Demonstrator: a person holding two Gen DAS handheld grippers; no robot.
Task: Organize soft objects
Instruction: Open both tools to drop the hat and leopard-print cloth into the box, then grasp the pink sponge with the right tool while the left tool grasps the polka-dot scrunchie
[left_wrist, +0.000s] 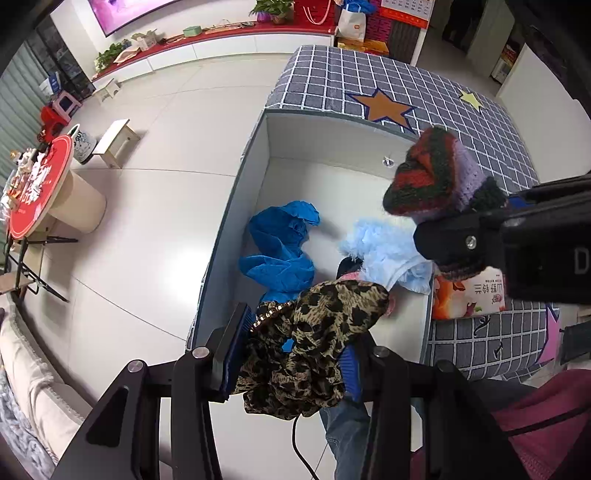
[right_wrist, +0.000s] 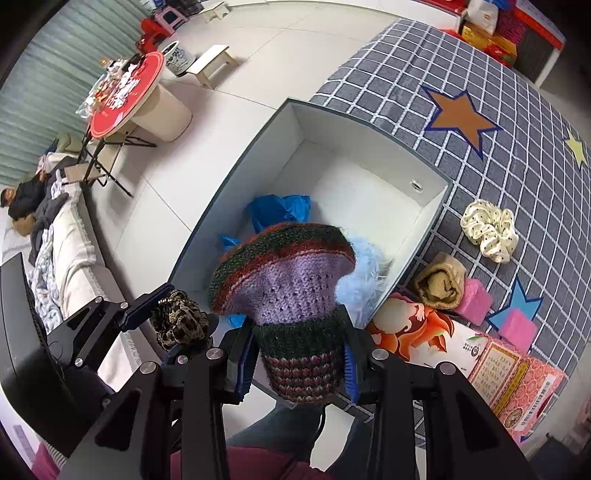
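My left gripper is shut on a leopard-print scrunchie, held over the near end of a white open box. My right gripper is shut on a knitted striped hat in red, green and purple, held above the box's near right side; the hat also shows in the left wrist view. Inside the box lie a blue cloth and a fluffy light-blue item.
The box sits on a grey checked mat with star patches. On the mat lie a cream dotted scrunchie, a rolled tan cloth, pink blocks and printed cartons. A red round table stands left.
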